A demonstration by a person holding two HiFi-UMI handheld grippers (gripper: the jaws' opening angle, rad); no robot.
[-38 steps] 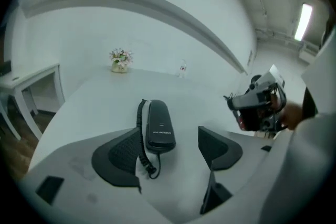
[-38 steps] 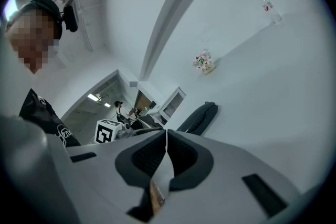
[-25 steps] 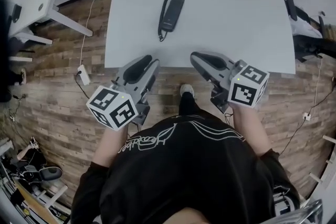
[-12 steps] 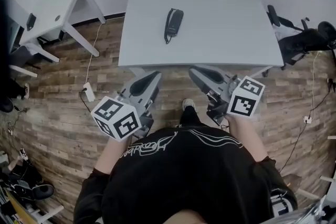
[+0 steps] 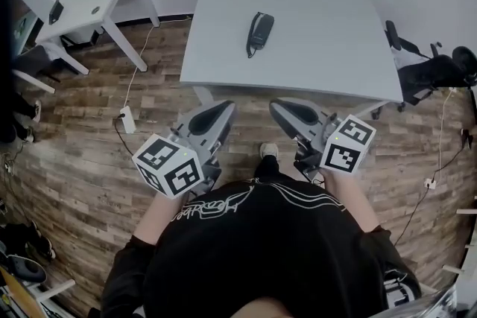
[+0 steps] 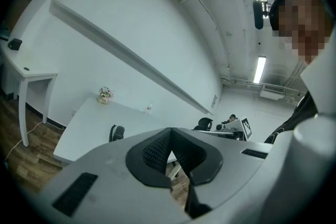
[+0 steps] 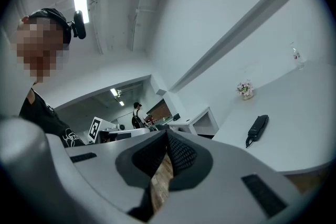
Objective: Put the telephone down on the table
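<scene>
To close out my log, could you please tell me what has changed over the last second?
The person has backed away from the table, so it and the telephone look farther off, and both grippers now hang over the floor. The left gripper has shut, empty. The telephone stayed lying on the table; the right gripper stayed empty.

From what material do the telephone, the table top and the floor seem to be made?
Telephone: probably plastic, black and rather matte; it has a smooth moulded shape with only a dull sheen.
Table: perhaps laminate or painted board, pale grey and matte; the surface is even, with no grain.
Floor: wood or wood-look planks, brown; board seams and grain show.
</scene>
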